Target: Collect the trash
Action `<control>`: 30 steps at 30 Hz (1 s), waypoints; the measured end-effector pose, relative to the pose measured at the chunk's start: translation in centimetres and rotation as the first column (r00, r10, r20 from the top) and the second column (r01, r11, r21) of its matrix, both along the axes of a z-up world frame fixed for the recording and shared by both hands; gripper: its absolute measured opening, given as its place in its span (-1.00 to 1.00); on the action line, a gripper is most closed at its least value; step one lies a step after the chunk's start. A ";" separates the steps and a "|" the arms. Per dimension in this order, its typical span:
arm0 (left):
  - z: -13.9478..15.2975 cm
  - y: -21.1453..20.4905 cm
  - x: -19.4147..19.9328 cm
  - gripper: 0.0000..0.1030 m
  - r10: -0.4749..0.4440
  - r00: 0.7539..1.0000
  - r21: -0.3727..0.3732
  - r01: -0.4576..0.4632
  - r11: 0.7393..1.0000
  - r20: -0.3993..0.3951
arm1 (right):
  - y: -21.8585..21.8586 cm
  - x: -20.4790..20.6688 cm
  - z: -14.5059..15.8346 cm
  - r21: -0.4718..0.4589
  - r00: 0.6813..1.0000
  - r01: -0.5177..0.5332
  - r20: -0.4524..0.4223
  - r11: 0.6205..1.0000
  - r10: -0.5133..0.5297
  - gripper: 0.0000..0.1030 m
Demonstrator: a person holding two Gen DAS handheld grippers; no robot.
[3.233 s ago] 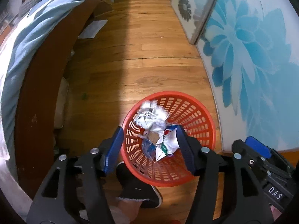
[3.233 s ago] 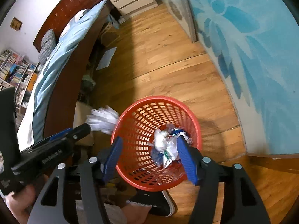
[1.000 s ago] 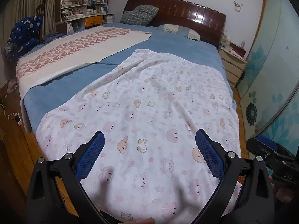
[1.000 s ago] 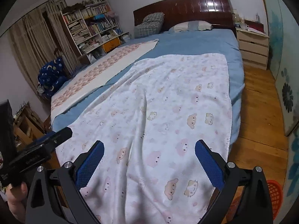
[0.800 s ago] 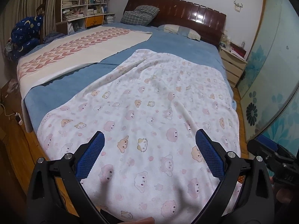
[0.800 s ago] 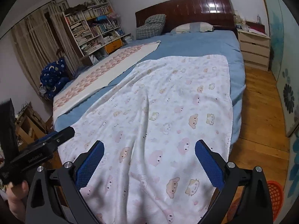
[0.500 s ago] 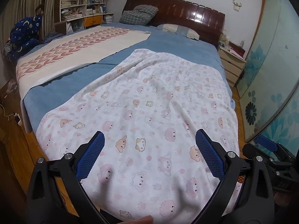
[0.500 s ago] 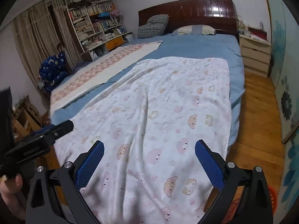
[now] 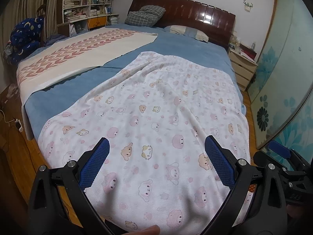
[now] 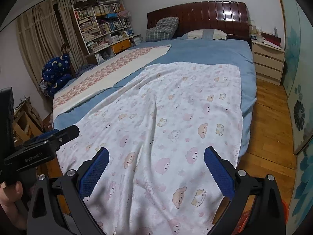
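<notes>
No loose trash shows on the bed in either view. My left gripper (image 9: 156, 158) is open and empty, held above the foot of the white cartoon-print blanket (image 9: 156, 107). My right gripper (image 10: 156, 166) is open and empty over the same blanket (image 10: 166, 117). The left gripper also shows at the left of the right wrist view (image 10: 56, 135), and the right gripper at the right of the left wrist view (image 9: 281, 152). A sliver of the red trash basket (image 10: 284, 209) peeks out at the lower right, mostly hidden behind my right gripper's finger.
A blue bed (image 9: 176, 45) with a white-and-pink runner (image 9: 78, 52), pillows (image 9: 185, 32) and dark headboard (image 10: 211, 13). A nightstand (image 10: 268, 62), bookshelves (image 10: 101, 21), wooden floor (image 10: 270, 121) and floral sliding doors (image 9: 279, 78) on the right.
Both grippers rose from over the red basket of crumpled trash to face the bed. Over the last second the views shifted only slightly.
</notes>
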State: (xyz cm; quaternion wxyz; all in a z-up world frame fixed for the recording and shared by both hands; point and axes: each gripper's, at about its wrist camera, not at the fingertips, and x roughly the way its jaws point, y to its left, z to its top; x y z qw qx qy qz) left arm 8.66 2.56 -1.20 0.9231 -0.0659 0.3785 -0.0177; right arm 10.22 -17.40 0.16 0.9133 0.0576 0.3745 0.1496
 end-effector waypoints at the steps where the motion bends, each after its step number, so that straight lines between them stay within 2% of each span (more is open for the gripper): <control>1: 0.0 0.1 0.0 0.88 0.002 1.000 -0.001 -0.002 1.000 0.000 | 0.1 0.0 0.0 -0.008 1.000 0.000 -0.001 1.000 0.000 0.87; 18: 0.2 0.2 0.0 0.88 -0.011 1.000 -0.008 0.012 1.000 0.016 | -0.2 0.0 -0.2 0.008 1.000 0.002 -0.015 1.000 -0.002 0.87; 21: 0.3 0.2 0.0 0.87 -0.003 1.000 0.011 0.002 1.000 0.023 | -0.2 0.0 -0.1 0.016 1.000 0.000 -0.007 1.000 0.000 0.87; 25: 0.0 0.7 0.6 0.88 -0.002 1.000 -0.059 0.002 0.998 -0.011 | -0.1 -0.1 -0.1 0.017 1.000 -0.003 -0.006 1.000 0.003 0.87; 30: -0.2 0.5 0.5 0.88 0.006 1.000 -0.038 -0.006 0.999 -0.020 | -0.1 0.0 -0.1 0.019 1.000 -0.006 -0.007 1.000 0.006 0.87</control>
